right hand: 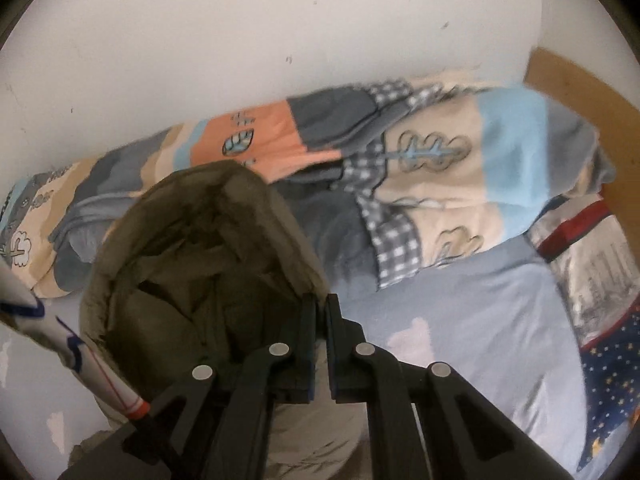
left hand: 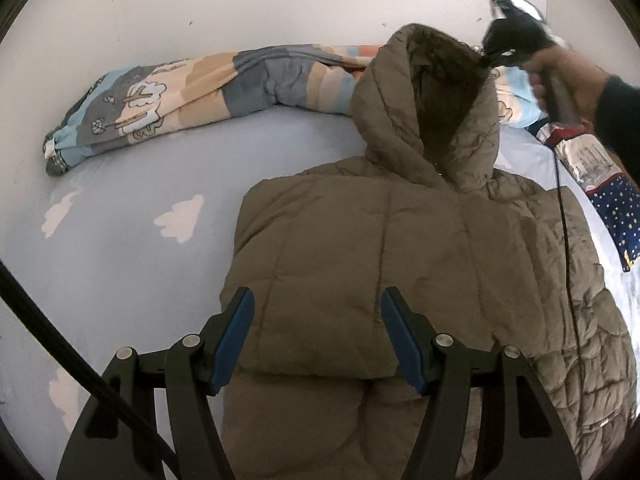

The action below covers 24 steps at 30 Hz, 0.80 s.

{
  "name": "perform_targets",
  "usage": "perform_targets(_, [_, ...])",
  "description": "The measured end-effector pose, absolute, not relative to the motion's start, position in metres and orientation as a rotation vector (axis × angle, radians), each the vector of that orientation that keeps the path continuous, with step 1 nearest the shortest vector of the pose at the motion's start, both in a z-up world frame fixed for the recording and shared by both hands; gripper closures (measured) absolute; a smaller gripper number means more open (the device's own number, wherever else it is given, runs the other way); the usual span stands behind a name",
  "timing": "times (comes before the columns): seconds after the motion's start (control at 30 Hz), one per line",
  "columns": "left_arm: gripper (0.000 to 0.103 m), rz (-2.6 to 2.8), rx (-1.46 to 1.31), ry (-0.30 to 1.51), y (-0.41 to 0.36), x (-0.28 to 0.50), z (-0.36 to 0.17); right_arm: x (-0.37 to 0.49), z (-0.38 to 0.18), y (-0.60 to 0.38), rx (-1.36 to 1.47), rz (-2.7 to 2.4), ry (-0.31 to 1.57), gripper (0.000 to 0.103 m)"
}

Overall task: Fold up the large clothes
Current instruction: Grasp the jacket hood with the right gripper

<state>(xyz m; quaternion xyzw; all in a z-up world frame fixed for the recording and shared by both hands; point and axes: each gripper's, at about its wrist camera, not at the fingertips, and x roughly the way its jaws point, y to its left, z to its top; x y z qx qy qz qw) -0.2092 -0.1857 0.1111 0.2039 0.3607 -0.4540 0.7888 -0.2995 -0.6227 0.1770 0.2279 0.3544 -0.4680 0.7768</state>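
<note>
- Currently, the bed sheet [left hand: 132, 248] is seen spread pale blue, with a patterned duvet [left hand: 192, 88] bunched along the wall behind.
- The jacket [left hand: 360, 264], an olive puffer, is laid flat on the sheet near the middle of the bed; its sides appear already folded inward into a rough rectangle, judged from the straight left edge.
- The hood [left hand: 432, 92] is raised upright off the body, so the hood fold is judged to be in hand; the bottom-up folds look left to do.
- A star-print pillow [left hand: 616, 208] is seen at the right edge, partly cut off.
- The right gripper [right hand: 321, 308] is closed on the hood rim, with the fabric pinched between its pads; a hand [left hand: 568, 76] is seen on its handle.
- The left gripper [left hand: 316, 308] is held open above the jacket's lower back, nothing between its fingers; contact with the fabric cannot be told.
- Hidden: the jacket's hem is covered by the left gripper, and the sleeves are not visible, presumably tucked under.
- The right wrist view is motion-blurred; the white stick at its left edge cannot be identified.
</note>
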Motion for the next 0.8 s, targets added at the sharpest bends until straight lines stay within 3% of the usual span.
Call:
perform_targets(0.2, [0.038,-1.007,0.409,0.758,-0.183,-0.219,0.127,-0.351,0.214,-0.572,0.463,-0.968,0.670,0.099])
perform_targets(0.47, [0.038,-1.024,0.304,0.766,-0.170,-0.220,0.150,-0.439,0.246,-0.434,0.360,-0.848,0.576,0.099])
perform_targets(0.63, [0.038,-1.035,0.193,0.777,-0.160,-0.208,0.167,-0.493,0.215,-0.346,0.397,-0.807,0.590,0.099])
perform_targets(0.8, [0.038,-1.039,0.171,0.807,-0.163,-0.207,0.162,-0.516,0.136,-0.310,0.513,-0.810,0.690,0.100])
